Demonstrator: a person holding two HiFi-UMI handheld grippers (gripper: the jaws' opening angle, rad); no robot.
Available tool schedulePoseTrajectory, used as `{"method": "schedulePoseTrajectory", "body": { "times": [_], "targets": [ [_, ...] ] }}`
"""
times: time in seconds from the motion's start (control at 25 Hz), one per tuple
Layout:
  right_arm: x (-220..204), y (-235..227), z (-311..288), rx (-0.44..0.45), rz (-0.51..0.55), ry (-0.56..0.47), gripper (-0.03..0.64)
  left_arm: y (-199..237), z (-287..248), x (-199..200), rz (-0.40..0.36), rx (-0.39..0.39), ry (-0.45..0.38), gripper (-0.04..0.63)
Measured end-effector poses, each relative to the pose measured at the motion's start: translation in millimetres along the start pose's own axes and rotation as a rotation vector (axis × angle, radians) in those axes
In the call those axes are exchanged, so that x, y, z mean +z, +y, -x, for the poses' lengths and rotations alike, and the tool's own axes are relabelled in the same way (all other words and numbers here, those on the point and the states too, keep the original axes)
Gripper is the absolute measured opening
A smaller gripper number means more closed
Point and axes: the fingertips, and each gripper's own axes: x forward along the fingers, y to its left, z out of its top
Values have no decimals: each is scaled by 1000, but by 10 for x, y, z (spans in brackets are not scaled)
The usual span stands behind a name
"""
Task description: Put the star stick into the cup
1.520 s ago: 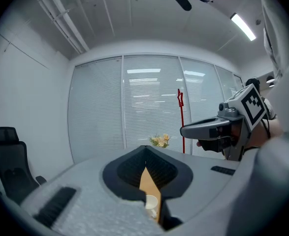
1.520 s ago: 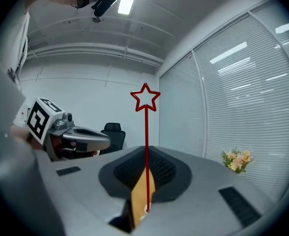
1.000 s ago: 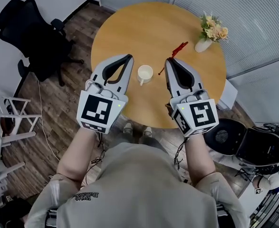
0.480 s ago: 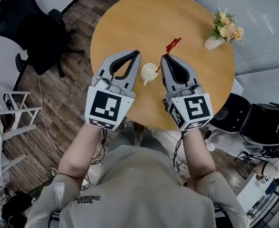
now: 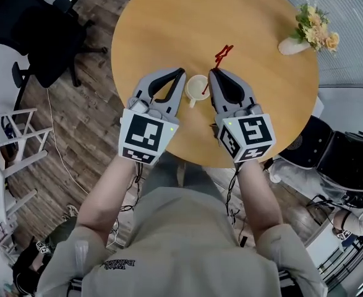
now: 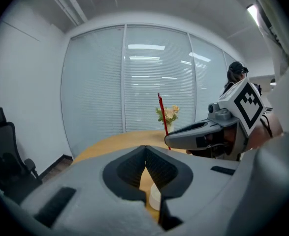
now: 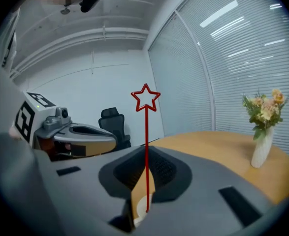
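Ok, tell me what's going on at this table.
A person holds a gripper in each hand over a round table. The right gripper has its jaws shut on the star stick, held upright, its lower end by the cup, not clearly inside yet. The left gripper hovers beside the cup, jaws shut and empty.

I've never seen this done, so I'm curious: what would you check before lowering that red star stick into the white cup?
1. Thin red star-topped stick clamped in right gripper: ok.
2. Small white cup upright on round wooden table: ok.
3. Stick's lower end lined up over cup: ok.
4. Tip already inside cup: cannot tell.
5. Left gripper shut, empty, beside cup, not blocking it: ok.
6. White flower vase far off: ok.
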Motion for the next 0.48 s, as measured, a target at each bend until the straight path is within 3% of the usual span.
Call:
{"method": "schedulePoseTrajectory", "body": {
  "times": [0.48],
  "targets": [
    [-627, -162, -285, -22, -76, 94, 37, -12, -227, -771, 74, -33, 169, 21]
  ]
}}
